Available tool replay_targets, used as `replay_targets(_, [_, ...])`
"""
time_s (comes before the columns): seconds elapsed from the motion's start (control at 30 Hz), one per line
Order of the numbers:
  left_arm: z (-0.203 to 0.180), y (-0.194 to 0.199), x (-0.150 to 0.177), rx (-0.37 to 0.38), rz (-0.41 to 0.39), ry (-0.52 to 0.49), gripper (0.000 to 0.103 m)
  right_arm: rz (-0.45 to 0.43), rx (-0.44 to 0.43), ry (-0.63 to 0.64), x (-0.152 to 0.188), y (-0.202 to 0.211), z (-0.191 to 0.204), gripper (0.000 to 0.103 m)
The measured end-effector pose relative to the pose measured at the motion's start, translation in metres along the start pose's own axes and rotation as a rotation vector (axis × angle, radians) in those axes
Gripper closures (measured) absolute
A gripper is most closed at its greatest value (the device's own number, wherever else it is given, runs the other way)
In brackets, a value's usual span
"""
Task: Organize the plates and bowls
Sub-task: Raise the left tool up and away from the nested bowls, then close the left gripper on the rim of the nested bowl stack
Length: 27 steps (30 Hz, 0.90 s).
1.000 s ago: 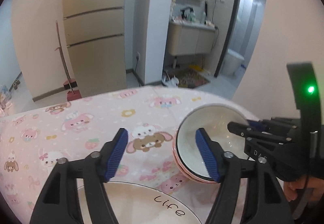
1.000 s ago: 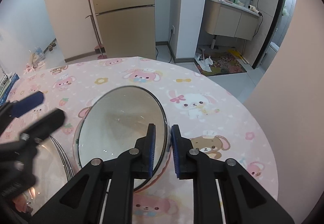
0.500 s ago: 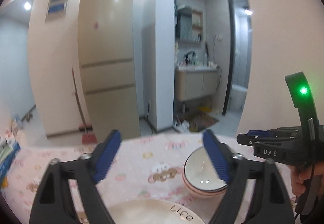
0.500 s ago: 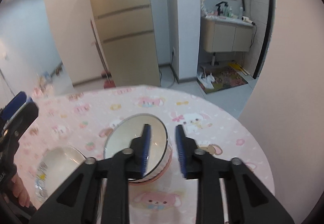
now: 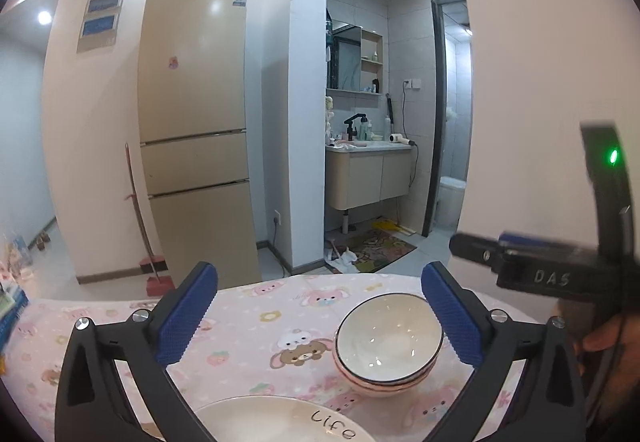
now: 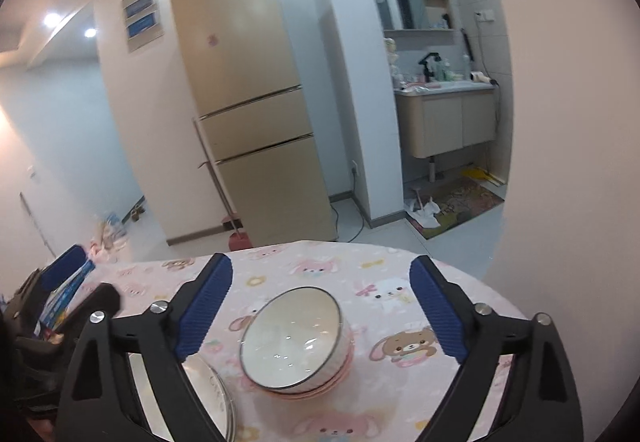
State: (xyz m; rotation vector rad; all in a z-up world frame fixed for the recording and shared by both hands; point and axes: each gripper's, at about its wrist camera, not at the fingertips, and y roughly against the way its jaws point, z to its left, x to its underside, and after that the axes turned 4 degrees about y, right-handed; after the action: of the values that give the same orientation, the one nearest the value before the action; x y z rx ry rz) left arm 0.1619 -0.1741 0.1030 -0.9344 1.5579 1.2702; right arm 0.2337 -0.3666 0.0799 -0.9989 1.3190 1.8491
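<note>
A stack of white bowls with pink outsides [image 5: 387,343] stands on the pink cartoon tablecloth [image 5: 256,326]; it also shows in the right wrist view [image 6: 295,338]. A white plate marked "life" [image 5: 280,420] lies in front of it, and its rim shows in the right wrist view [image 6: 214,390]. My left gripper [image 5: 320,316] is open and empty, raised above the plate. My right gripper [image 6: 318,306] is open and empty, raised behind the bowls. The right gripper shows in the left wrist view [image 5: 532,266].
The round table's far edge [image 6: 320,244] drops to a tiled floor. A beige fridge [image 5: 196,146] and a red dustpan [image 5: 158,282] stand beyond. A pink wall [image 6: 568,122] is close on the right. Blue packaging [image 6: 64,294] lies at the left.
My right gripper let go of the top bowl's rim, opened wide and drew back and up. My left gripper also lifted and tilted up, staying open. The bowl now rests on the stack.
</note>
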Motion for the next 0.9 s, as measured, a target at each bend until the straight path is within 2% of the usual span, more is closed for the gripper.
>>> replay_targets(0.13, [0.006,-0.015,0.002,0.015,0.052,0.036,0.0,0.111,-0.032,-0.101,0.012,-0.03,-0.026,0.012])
replay_targets(0.2, [0.008,-0.033,0.003,0.053,0.158,0.046,0.0,0.163,-0.019,-0.11,0.018,-0.043,-0.033,0.012])
replay_targets(0.27, [0.007,-0.059,0.009,0.041,0.361,0.046,0.0,0.191,-0.005,-0.128,0.024,-0.05,-0.042,0.012])
replay_targets(0.3, [0.009,-0.067,0.013,0.06,0.417,0.07,0.0,0.207,-0.01,-0.14,0.026,-0.053,-0.046,0.012])
replay_targets(0.33, [0.011,-0.073,0.016,0.09,0.448,0.096,0.0,0.227,-0.023,-0.156,0.028,-0.057,-0.05,0.012])
replay_targets(0.5, [0.016,-0.102,0.027,0.119,0.568,0.159,0.0,0.326,-0.114,-0.236,0.045,-0.072,-0.062,0.012])
replay_targets(0.6, [0.029,-0.12,0.038,0.15,0.645,0.262,0.0,0.369,-0.151,-0.252,0.053,-0.08,-0.061,0.013])
replay_targets(0.63, [0.031,-0.123,0.039,0.149,0.653,0.28,0.0,0.375,-0.15,-0.25,0.054,-0.082,-0.061,0.015])
replay_targets(0.67, [0.034,-0.127,0.041,0.143,0.655,0.299,0.001,0.381,-0.151,-0.249,0.056,-0.083,-0.06,0.026])
replay_targets(0.7, [0.038,-0.128,0.043,0.137,0.651,0.309,0.002,0.391,-0.155,-0.26,0.058,-0.086,-0.061,0.042])
replay_targets(0.83, [0.047,-0.131,0.048,0.14,0.649,0.342,0.002,0.394,-0.228,-0.312,0.06,-0.09,-0.07,0.051])
replay_targets(0.9, [0.048,-0.13,0.048,0.135,0.648,0.337,0.002,0.362,-0.227,-0.3,0.056,-0.085,-0.07,0.057])
